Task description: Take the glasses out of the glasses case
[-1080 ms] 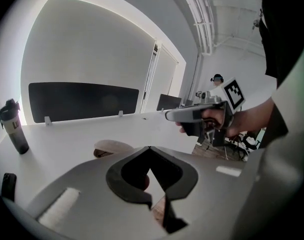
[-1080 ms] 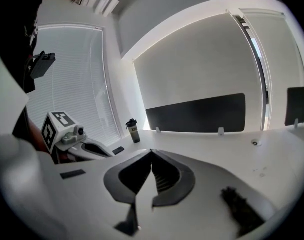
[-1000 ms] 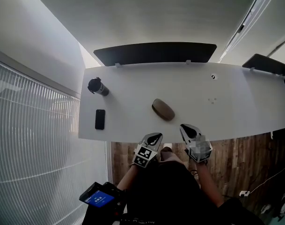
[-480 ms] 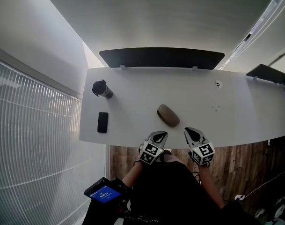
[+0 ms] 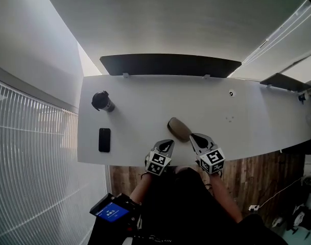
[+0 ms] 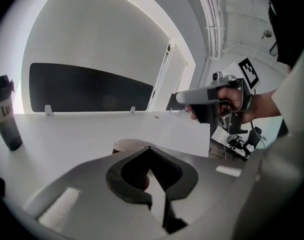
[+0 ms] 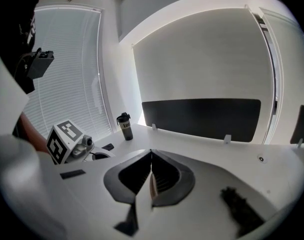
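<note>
Head view, with both gripper views. My left tool and my right tool hang over the near edge of the white surface, both pointing forward and down. Each carries its marker cube at the rear.

Left tool: the jaws are together, tips meeting, with nothing clamped between them. Right tool: the jaws are likewise together and grip nothing.

The glasses case, brown and oval, lies closed on the surface. It is just ahead of the left tool and a little to that tool's right. Its near end is just beside the tip of the right tool, on that tool's left. Whether that tip touches the case I cannot tell. In the left gripper view the rounded top of the case shows directly beyond the closed jaw tips. The glasses themselves are not visible in any view.

A dark bottle with a lid stands upright well to the left of the left tool and farther ahead. A black phone lies flat to the left of the left tool, nearer than the bottle. A long dark panel runs along the far edge of the surface, well ahead of both tools. In the left gripper view my hand shows around the right tool's handle.
</note>
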Available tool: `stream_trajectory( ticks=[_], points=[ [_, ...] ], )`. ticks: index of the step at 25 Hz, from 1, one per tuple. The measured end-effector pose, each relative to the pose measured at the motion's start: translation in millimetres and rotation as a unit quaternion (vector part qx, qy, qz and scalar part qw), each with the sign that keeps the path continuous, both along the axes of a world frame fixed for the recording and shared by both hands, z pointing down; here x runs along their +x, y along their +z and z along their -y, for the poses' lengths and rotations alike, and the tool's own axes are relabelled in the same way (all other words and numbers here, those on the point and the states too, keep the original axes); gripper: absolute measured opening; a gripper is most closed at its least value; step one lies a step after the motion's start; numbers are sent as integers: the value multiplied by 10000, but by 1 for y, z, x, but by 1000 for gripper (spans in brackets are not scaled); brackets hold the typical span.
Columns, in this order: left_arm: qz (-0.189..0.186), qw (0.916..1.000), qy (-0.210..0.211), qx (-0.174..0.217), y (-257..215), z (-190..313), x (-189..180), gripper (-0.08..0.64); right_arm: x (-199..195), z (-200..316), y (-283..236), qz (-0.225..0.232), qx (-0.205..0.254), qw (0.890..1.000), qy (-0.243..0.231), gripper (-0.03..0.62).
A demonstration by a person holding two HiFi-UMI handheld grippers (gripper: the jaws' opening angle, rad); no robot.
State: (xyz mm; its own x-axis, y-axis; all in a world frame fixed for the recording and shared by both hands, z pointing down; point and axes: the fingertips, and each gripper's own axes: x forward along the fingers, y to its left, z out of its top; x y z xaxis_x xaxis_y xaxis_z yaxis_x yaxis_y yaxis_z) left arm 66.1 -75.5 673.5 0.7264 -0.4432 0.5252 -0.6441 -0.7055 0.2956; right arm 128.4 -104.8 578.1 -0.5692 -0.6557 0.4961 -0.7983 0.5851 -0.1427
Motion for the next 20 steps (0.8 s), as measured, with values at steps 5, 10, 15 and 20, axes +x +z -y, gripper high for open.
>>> stream_trajectory(
  ticks=[5, 10, 15, 20],
  points=[
    [133, 9997, 101, -163, 33, 7, -1, 5, -19, 8, 8, -250, -68, 9997, -50, 9],
    [705, 9961, 529, 65, 54, 5, 5, 6, -19, 4, 21, -305, -182, 9993, -66, 9],
    [1064, 9903, 865, 217, 75, 12, 19, 5, -11, 6, 53, -462, -376, 9979, -243, 9],
    [1271, 9859, 1082, 125, 91, 16, 28, 28, -10, 7, 56, -404, -355, 9975, -459, 9]
  ],
)
